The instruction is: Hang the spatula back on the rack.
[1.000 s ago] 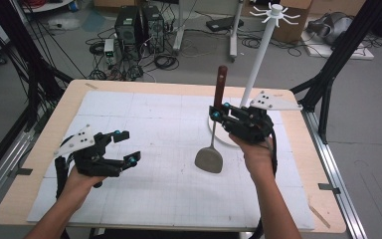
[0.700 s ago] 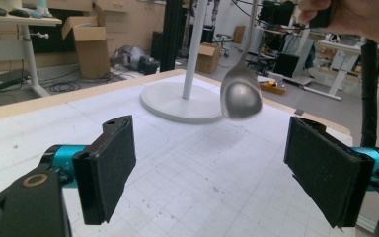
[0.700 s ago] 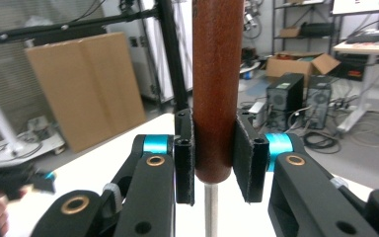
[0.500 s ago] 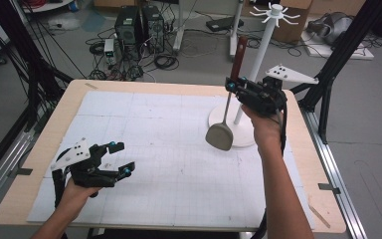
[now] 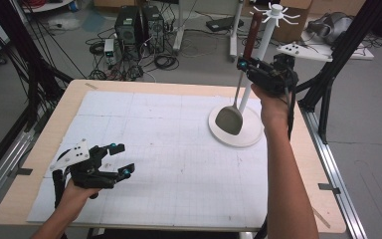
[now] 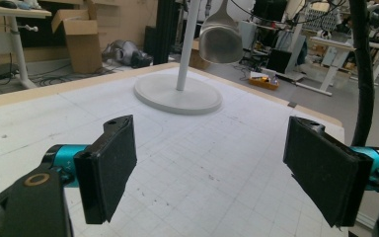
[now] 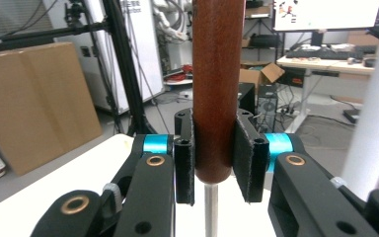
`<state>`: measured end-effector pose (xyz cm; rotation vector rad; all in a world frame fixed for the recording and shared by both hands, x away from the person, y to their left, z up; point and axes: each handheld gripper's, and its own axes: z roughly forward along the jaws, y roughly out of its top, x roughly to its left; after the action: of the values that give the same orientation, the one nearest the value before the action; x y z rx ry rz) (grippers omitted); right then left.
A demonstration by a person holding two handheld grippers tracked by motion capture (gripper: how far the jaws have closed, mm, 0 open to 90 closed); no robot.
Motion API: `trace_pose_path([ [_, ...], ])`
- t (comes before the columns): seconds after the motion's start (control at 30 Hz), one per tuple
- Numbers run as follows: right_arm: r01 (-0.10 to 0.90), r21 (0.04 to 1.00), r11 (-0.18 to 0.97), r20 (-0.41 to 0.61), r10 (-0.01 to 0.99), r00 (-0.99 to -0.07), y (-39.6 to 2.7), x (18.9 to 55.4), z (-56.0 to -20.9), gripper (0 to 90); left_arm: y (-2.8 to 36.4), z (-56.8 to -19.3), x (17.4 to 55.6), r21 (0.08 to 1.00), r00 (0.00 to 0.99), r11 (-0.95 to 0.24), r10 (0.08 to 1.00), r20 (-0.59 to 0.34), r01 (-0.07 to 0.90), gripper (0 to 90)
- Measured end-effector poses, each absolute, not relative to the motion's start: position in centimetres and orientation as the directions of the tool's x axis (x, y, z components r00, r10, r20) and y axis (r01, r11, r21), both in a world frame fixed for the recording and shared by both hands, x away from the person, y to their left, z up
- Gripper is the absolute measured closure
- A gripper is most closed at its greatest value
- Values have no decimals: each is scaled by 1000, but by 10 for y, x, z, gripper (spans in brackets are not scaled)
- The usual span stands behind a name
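Hanging upright: spatula (image 5: 230,118) (dark wooden handle, grey blade).

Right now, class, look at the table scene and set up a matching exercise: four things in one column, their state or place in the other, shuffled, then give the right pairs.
Things
1. spatula
2. left gripper
3. right gripper
4. white stand

States or places
A. jaws wide apart, nothing between them
B. upright on a round base at the table's far right
C. hanging blade down, above the base
D. clamped on a brown wooden handle

Pairs: 1-C, 2-A, 3-D, 4-B
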<state>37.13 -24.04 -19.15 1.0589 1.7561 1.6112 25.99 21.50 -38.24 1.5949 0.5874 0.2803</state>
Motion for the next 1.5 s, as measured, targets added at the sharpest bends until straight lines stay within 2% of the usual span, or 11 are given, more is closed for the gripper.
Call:
trace_pose_path([
  [0.57,244,968,-60,172,865,-471,-250,387,-196,734,215,-383,261,978,837,-10,520,-172,208,211],
  [1.0,254,965,-60,173,876,-450,-253,390,-202,714,217,-384,261,977,832,-4,524,-180,214,211],
  [1.03,249,967,-59,170,874,-455,-253,389,-203,688,217,-385,261,976,831,-1,525,-184,216,211],
  [1.1,242,969,-58,166,876,-453,-254,385,-207,549,219,-386,262,976,827,5,531,-186,217,210],
  [1.3,255,967,13,101,899,-426,-260,362,-229,321,223,-388,265,973,807,24,553,-206,231,207],
  [1.5,261,961,87,43,891,-453,-268,330,-267,205,224,-389,266,972,794,29,570,-209,235,203],
])
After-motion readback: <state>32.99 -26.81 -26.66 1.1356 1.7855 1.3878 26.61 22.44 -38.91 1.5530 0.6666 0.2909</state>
